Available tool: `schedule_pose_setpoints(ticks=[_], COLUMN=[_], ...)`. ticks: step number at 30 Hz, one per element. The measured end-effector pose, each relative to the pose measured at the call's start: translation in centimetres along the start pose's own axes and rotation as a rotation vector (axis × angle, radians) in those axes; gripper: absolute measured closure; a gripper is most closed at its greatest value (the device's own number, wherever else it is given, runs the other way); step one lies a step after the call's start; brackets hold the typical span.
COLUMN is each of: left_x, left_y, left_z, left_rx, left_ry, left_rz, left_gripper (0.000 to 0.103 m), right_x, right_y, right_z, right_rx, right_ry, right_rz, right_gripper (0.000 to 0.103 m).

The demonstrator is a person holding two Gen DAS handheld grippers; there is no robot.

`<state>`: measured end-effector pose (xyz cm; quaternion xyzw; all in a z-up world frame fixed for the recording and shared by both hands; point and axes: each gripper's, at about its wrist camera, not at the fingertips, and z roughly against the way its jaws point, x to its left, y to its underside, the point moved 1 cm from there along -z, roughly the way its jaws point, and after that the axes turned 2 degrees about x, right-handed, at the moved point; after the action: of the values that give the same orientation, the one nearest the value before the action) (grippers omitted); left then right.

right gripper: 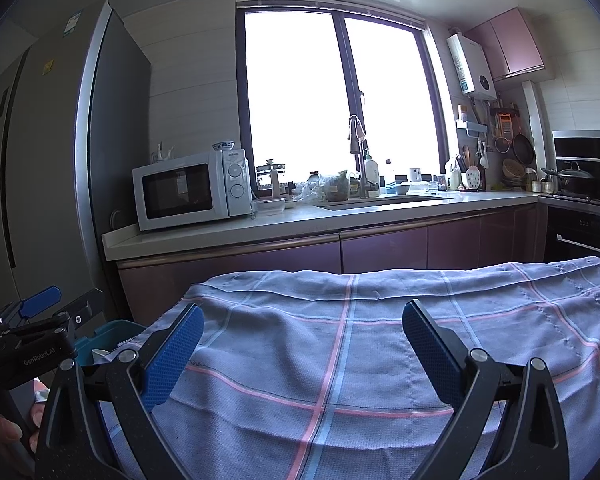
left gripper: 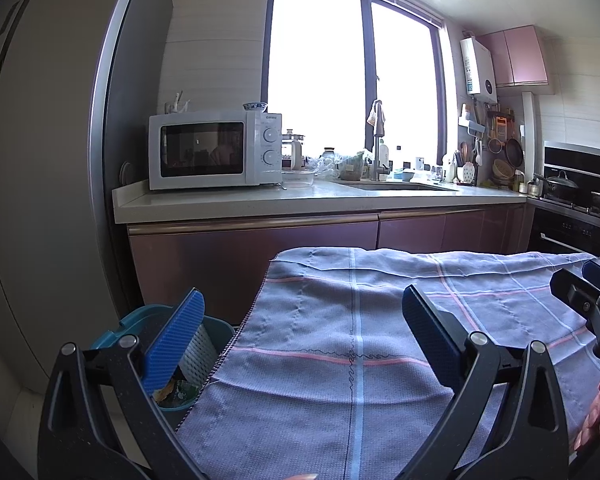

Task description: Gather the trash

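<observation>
Both claws up front: left gripper [left gripper: 302,330] spread wide, nothing between its pads; right gripper [right gripper: 302,346] spread wide too, empty. Under them, the checked cloth [left gripper: 340,320]. At its left edge sits the teal trash bin [left gripper: 216,344], scraps inside. Beyond, countertop [left gripper: 236,204], white microwave [left gripper: 214,151], sink faucet [left gripper: 377,148], bright window [left gripper: 352,68].

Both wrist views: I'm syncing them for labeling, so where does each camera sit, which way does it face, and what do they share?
Left wrist: on the left gripper, facing the counter and window over the plaid cloth; teal bin at left, right gripper and a hand at right.
Right wrist: on the right gripper, same heading; left gripper and a hand at left.
Shared: cloth, bin, microwave, sink, fridge.
</observation>
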<state>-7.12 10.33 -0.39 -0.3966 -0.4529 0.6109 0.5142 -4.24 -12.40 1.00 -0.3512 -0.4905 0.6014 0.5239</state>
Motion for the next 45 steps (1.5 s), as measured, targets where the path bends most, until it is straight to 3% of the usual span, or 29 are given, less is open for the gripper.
schedule_pose_setpoints(ticks=[45], left_x=[-1.2], left_y=[0.1], left_z=[-2.4], left_rx=[0.021], left_ry=[0.028], left_rz=[-0.022], left_gripper=[0.006], right_x=[-0.8], right_y=[0.4], right_z=[-0.4], right_rx=[0.013], right_ry=[0.014], right_rz=[-0.007], right_gripper=[0.007])
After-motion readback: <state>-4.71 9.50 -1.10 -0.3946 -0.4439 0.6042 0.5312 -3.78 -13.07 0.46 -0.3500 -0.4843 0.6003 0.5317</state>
